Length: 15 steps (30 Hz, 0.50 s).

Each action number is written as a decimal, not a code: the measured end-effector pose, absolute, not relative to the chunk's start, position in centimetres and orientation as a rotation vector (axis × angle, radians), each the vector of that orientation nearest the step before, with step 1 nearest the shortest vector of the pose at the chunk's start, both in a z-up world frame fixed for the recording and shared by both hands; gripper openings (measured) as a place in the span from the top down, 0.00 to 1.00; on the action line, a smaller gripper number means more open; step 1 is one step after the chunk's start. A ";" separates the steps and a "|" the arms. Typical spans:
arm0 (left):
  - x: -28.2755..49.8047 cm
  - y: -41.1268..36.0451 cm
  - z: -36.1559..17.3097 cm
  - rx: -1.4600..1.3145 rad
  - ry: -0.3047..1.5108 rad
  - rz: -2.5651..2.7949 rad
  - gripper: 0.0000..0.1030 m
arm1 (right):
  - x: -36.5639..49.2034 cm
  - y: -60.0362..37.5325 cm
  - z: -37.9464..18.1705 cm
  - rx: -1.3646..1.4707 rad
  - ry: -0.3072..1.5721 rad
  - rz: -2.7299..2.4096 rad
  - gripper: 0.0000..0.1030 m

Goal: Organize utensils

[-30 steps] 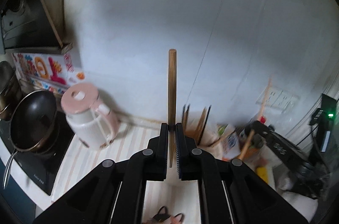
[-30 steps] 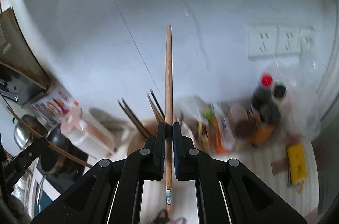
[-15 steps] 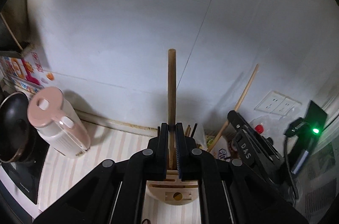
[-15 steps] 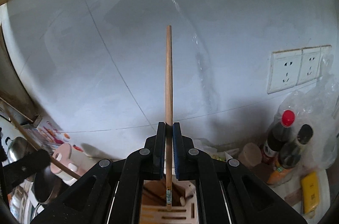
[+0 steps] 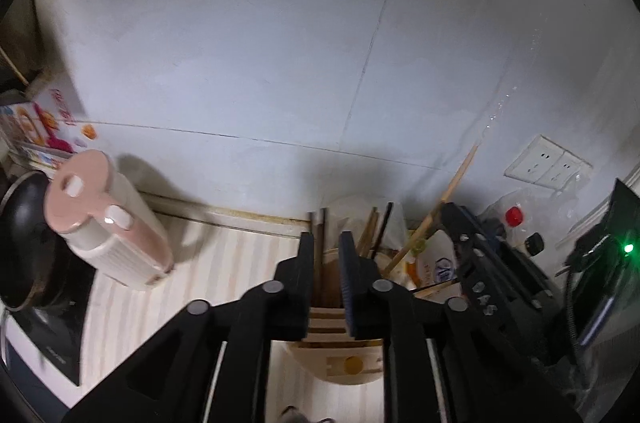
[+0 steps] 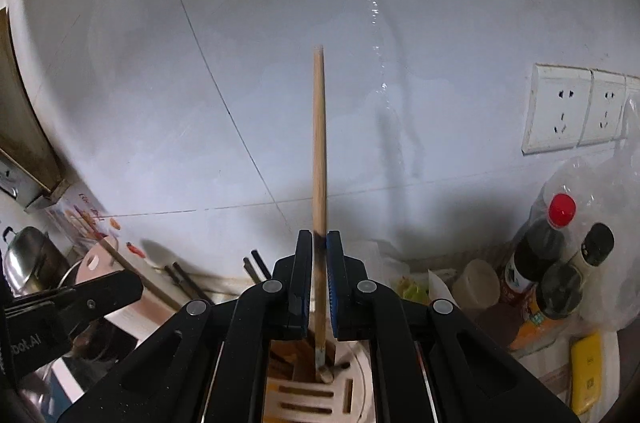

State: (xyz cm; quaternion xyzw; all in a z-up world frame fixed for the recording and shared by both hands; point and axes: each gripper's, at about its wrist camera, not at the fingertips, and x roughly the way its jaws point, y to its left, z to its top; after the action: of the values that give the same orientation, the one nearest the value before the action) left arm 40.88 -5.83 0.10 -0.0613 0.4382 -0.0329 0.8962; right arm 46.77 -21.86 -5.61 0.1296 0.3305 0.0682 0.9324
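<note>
Chopstick, light wood, stands near upright between the jaws of the right gripper, its lower tip down in the opening of the cream utensil holder that sits on the striped counter near its back edge, by the wall. The right jaws have just been easing apart with the stick between them; whether the pads press on it at this instant cannot be told, though a thin gap seems to show on either side. Half a second earlier the left gripper was clamped on a thicker wooden stick that rose above its jaws; now its jaws have just been opening, stand apart with nothing pressed between them, and that stick is gone from above them. Several sticks stand in the holder beyond and between the left fingers, and the released one is probably among them. Both grippers have descended over the holder since a second ago. Judged from this, one utensil is delivered and the second is at the point of release. A pink-lidded kettle stands toward the counter's left end, sauce bottles toward its right.
</note>
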 end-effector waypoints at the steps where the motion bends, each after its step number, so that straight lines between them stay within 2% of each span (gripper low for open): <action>1: 40.6 -5.7 0.3 -0.119 0.897 -0.054 0.68 | 46.5 -22.0 -5.4 0.270 0.676 0.142 0.82; 2: 40.3 -5.4 0.5 -0.117 0.891 -0.039 0.44 | 46.1 -22.2 -5.1 0.273 0.680 0.136 0.79; 4: 39.5 -4.5 0.8 -0.124 0.860 -0.010 0.29 | 45.3 -22.7 -4.6 0.283 0.685 0.128 0.72; 7: 38.4 -3.3 0.5 -0.116 0.845 0.029 0.28 | 43.8 -23.3 -3.9 0.285 0.691 0.112 0.67; 9: 37.7 -2.8 -0.4 -0.100 0.856 0.059 0.19 | 42.9 -23.8 -3.8 0.270 0.695 0.089 0.64; 12: 36.5 -2.2 -1.7 -0.070 0.844 0.096 0.15 | 40.9 -24.0 -4.0 0.221 0.702 0.044 0.52; 14: 36.0 -2.4 -2.9 -0.039 0.851 0.108 0.01 | 39.9 -24.3 -4.2 0.198 0.716 0.022 0.48; 15: 35.7 -2.5 -3.5 -0.026 0.851 0.114 0.00 | 39.5 -24.2 -4.5 0.182 0.726 0.008 0.45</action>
State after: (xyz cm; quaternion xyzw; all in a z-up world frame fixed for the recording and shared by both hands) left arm 35.72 -2.46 -3.45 -0.0124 0.4126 0.0553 0.9091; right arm 39.54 -24.17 -4.54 0.0888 0.3545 0.0040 0.9308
